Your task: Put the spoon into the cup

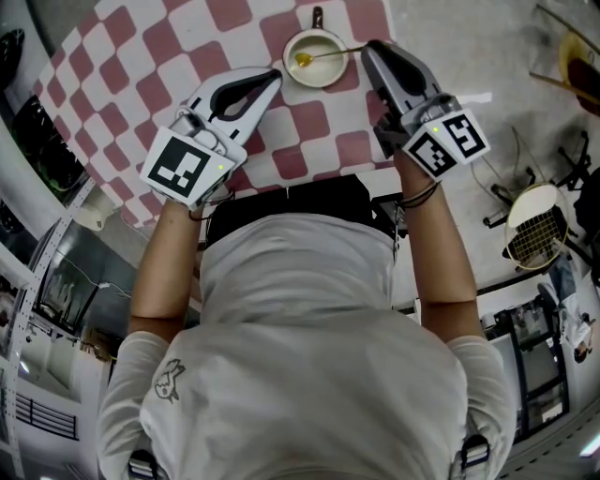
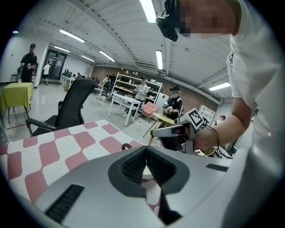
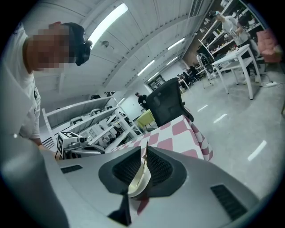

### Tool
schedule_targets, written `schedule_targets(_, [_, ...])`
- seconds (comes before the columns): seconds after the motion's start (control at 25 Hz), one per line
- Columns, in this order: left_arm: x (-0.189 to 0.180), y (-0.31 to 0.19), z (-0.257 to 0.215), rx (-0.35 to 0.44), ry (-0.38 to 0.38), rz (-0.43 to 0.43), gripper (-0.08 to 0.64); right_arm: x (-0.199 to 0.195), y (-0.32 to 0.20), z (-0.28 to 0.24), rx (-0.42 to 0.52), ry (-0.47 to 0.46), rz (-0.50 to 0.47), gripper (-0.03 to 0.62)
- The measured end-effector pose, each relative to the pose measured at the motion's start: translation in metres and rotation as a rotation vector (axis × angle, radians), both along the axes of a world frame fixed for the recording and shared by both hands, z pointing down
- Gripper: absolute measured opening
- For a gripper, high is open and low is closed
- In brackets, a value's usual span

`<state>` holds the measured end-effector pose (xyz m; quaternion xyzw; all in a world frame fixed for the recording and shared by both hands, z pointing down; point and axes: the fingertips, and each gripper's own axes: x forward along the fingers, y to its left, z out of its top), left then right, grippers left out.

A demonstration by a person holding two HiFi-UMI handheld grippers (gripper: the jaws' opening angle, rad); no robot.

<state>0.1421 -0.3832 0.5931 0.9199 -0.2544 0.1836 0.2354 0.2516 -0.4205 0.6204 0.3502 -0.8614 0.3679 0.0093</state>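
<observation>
Spoon [image 1: 330, 54] handle sits pinched in the closed jaws of the right gripper [image 1: 372, 49], and its yellow bowl shows inside the rim of the cup [image 1: 319, 75] on the checked tabletop [image 1: 234, 28]. We cannot tell whether the bowl touches the bottom. We judge the step nearly done. We would lower until the bowl rests, lean the handle on the rim, then part the jaws slowly and draw back without dragging it. The left gripper [image 1: 274, 77], jaws together on nothing, waits just beside the cup and could steady it.
</observation>
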Motion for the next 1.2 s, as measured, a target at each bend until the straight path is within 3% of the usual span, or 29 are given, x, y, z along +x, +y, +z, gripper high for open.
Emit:
schedule_targets(0.56, [-0.003,0.004,-0.006,0.012,-0.002,0.017,0.014,0.003,0.008,0.004,0.02,0.082,0.009,0.078])
schedule_targets(1.2, [-0.011,0.044,-0.05,0.097,0.011,0.108,0.014,-0.001,0.057,-0.035,0.053,0.081,0.122,0.078])
